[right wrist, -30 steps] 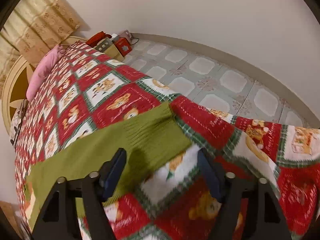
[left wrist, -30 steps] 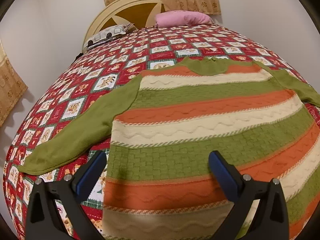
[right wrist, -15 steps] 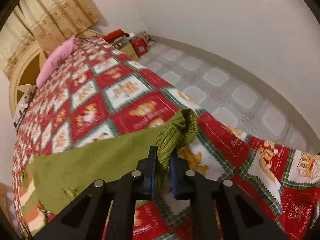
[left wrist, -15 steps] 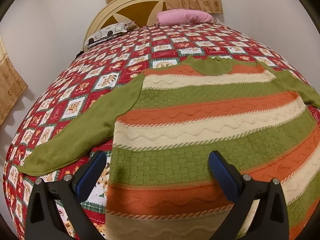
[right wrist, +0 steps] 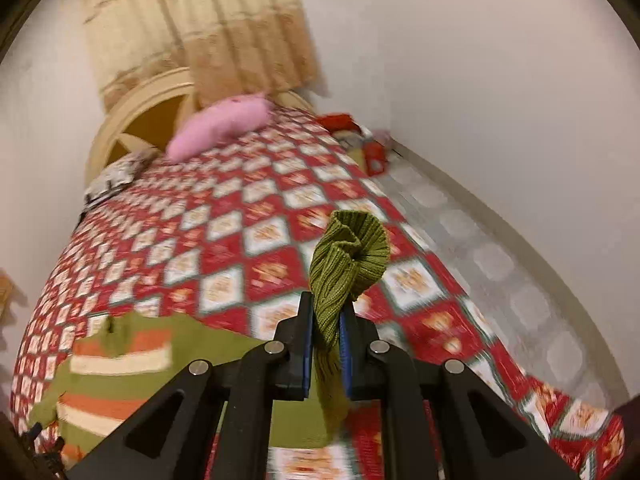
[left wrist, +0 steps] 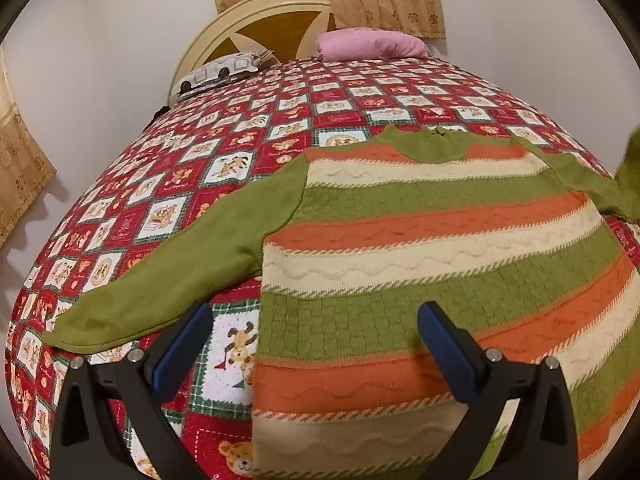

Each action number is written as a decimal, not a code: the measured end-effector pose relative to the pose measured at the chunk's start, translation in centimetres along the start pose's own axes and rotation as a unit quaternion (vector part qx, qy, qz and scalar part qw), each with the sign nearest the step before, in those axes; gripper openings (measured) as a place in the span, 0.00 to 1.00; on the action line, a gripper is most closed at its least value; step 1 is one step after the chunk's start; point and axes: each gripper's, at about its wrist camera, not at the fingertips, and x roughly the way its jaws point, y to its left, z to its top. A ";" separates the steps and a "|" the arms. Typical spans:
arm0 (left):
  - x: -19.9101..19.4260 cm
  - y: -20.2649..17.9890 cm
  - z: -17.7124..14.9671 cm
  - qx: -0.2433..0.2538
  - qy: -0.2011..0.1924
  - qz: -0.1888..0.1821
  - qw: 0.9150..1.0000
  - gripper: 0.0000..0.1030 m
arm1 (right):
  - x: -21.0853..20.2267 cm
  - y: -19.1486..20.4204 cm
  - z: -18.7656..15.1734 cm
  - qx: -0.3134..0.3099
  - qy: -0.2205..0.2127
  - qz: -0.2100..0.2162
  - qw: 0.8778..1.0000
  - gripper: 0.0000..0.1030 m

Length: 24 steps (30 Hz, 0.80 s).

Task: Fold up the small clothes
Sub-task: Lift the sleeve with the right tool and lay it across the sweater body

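A striped sweater (left wrist: 420, 248) in green, orange and cream lies flat on the bed, with its green left sleeve (left wrist: 172, 276) stretched out to the side. My left gripper (left wrist: 312, 332) hovers open over the sweater's lower left part, with nothing between its fingers. My right gripper (right wrist: 326, 320) is shut on the ribbed green cuff (right wrist: 348, 252) of the right sleeve and holds it up above the bed. The sweater's body (right wrist: 112, 384) shows low at the left in the right wrist view.
The bed has a red patchwork quilt (left wrist: 240, 152) with bear pictures. A pink pillow (left wrist: 368, 44) and a patterned pillow (left wrist: 224, 72) lie by the headboard (left wrist: 256, 20). The bed's right edge drops to a tiled floor (right wrist: 500, 248) beside a white wall.
My right gripper closed on the green sleeve cuff and lifted it well above the bed, rolling as it rose. The left gripper drifted slightly and stayed open.
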 end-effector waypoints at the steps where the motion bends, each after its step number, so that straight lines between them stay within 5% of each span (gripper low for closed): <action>1: -0.1 0.2 -0.1 -0.002 -0.001 -0.003 1.000 1.00 | -0.6 1.4 0.5 -0.010 -0.006 0.009 1.000 0.10; 13: -0.3 3.1 -1.0 -0.028 -0.008 -0.017 0.999 1.00 | -6.1 18.8 1.7 -0.126 -0.041 0.116 0.984 0.08; 24: 0.0 5.8 -1.8 -0.051 -0.007 -0.018 0.998 1.00 | -1.9 33.9 -6.8 -0.190 0.011 0.204 0.960 0.08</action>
